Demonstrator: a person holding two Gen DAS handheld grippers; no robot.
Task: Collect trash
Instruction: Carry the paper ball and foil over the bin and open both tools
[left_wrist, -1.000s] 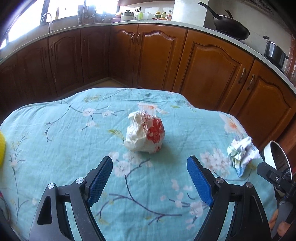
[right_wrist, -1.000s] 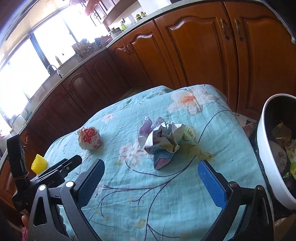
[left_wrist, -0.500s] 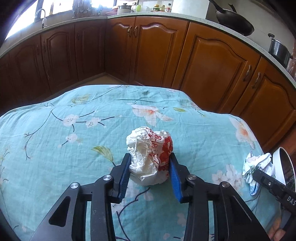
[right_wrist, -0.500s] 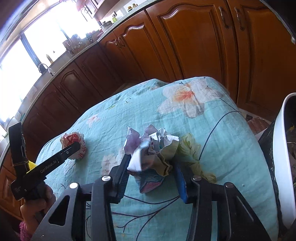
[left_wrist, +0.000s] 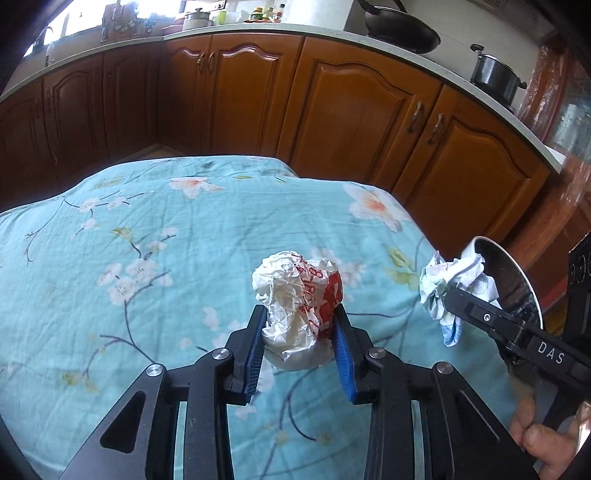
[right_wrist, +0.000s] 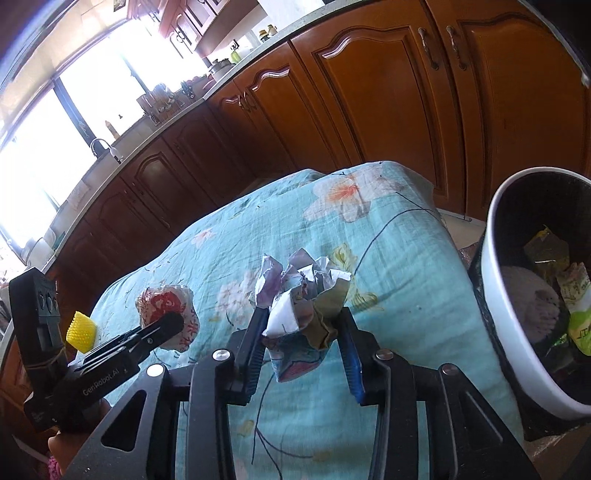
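Note:
A crumpled white wrapper with red print (left_wrist: 295, 295) sits between the blue pads of my left gripper (left_wrist: 300, 310), which is shut on it low over the floral tablecloth (left_wrist: 147, 221). The right wrist view shows my right gripper (right_wrist: 303, 312) shut on a crumpled wad of printed paper (right_wrist: 303, 284), close to the table's right edge. That wad (left_wrist: 454, 273) shows again in the left wrist view, at the right. The wrapper (right_wrist: 162, 299) and the left gripper's finger (right_wrist: 166, 325) appear at the left of the right wrist view. I cannot tell whether either piece has left the cloth.
A white-rimmed trash bin (right_wrist: 495, 295) with a dark liner and some wrappers inside stands beside the table's right edge. A yellow ridged object (right_wrist: 81, 330) lies at the table's left. Wooden kitchen cabinets (left_wrist: 351, 110) run behind the table. A person's fingers (left_wrist: 535, 443) hold the right gripper.
Both grippers moved forward over the table and their jaws went from wide open to shut, the left on the red and white wrapper, the right on the paper wad.

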